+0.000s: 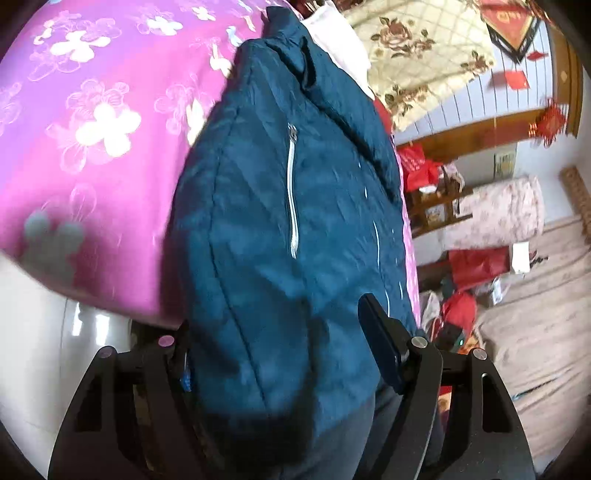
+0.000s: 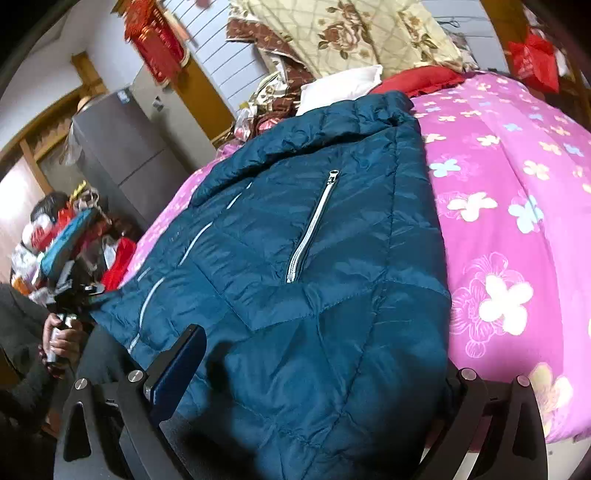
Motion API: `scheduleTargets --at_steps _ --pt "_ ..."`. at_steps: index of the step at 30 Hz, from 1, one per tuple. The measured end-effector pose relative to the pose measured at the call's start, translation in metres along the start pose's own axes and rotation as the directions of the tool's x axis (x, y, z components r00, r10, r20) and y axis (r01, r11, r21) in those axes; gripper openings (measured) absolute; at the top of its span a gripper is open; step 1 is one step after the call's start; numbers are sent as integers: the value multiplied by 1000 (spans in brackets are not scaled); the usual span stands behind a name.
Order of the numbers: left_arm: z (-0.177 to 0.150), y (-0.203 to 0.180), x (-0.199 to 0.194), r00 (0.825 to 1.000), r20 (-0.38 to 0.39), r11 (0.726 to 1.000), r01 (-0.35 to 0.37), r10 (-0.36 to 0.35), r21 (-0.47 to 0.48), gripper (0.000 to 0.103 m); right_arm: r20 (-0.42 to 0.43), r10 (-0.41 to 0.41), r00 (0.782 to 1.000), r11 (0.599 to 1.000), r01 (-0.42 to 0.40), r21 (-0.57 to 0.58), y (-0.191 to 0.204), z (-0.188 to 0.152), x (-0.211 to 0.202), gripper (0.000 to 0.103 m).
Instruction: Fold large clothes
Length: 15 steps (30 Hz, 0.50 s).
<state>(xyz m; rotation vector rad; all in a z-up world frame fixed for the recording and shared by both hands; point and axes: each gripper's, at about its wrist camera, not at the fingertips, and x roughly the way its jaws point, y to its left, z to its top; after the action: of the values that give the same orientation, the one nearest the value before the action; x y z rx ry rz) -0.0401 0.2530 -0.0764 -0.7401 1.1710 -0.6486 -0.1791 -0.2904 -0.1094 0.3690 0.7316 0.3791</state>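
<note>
A dark teal quilted jacket (image 1: pixel 280 229) with a silver pocket zipper lies on a pink flowered bedspread (image 1: pixel 92 122). In the left wrist view my left gripper (image 1: pixel 280 354) is open wide, and the jacket's lower hem lies between its fingers; the left finger is hidden behind the fabric. In the right wrist view the jacket (image 2: pixel 314 258) fills the middle. My right gripper (image 2: pixel 314 369) is open wide around the jacket's hem, with its right finger hidden under the fabric. The other hand-held gripper (image 2: pixel 74 291) shows at the left by the jacket's corner.
Folded floral quilts (image 2: pixel 351 33) and a white pillow (image 2: pixel 340 86) are piled at the head of the bed. A grey refrigerator (image 2: pixel 125 155) stands at the left. Red bags and clutter (image 1: pixel 469 266) crowd the floor beside the bed. A sofa (image 1: pixel 546 314) is at the right.
</note>
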Motion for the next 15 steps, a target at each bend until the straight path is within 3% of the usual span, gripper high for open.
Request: scheduleTargets --at_steps 2,5,6,7,10,12,15 --pt "4 0 4 1000 3 1000 11 -11 8 72 4 21 1000 999 -22 28 -3 1 -1 102" --pt "2 -10 5 999 10 998 -44 44 55 71 8 20 1000 1000 -20 20 -2 -1 -3 102" --pt "0 -12 5 998 18 995 -68 67 73 67 8 9 1000 1000 -9 7 0 -2 -3 100" --pt "-2 -15 5 994 31 990 -107 105 93 54 7 -3 1000 1000 3 -11 2 -2 -2 96" --pt "-7 -14 7 980 65 972 -194 186 136 32 14 -27 1000 999 28 -40 5 -3 2 86" --pt "-8 -15 11 977 85 965 -209 198 156 30 27 -26 999 999 27 -26 3 -2 3 76" --pt "-14 -24 20 956 122 925 -290 267 245 29 38 -34 999 999 34 6 -4 -2 4 61"
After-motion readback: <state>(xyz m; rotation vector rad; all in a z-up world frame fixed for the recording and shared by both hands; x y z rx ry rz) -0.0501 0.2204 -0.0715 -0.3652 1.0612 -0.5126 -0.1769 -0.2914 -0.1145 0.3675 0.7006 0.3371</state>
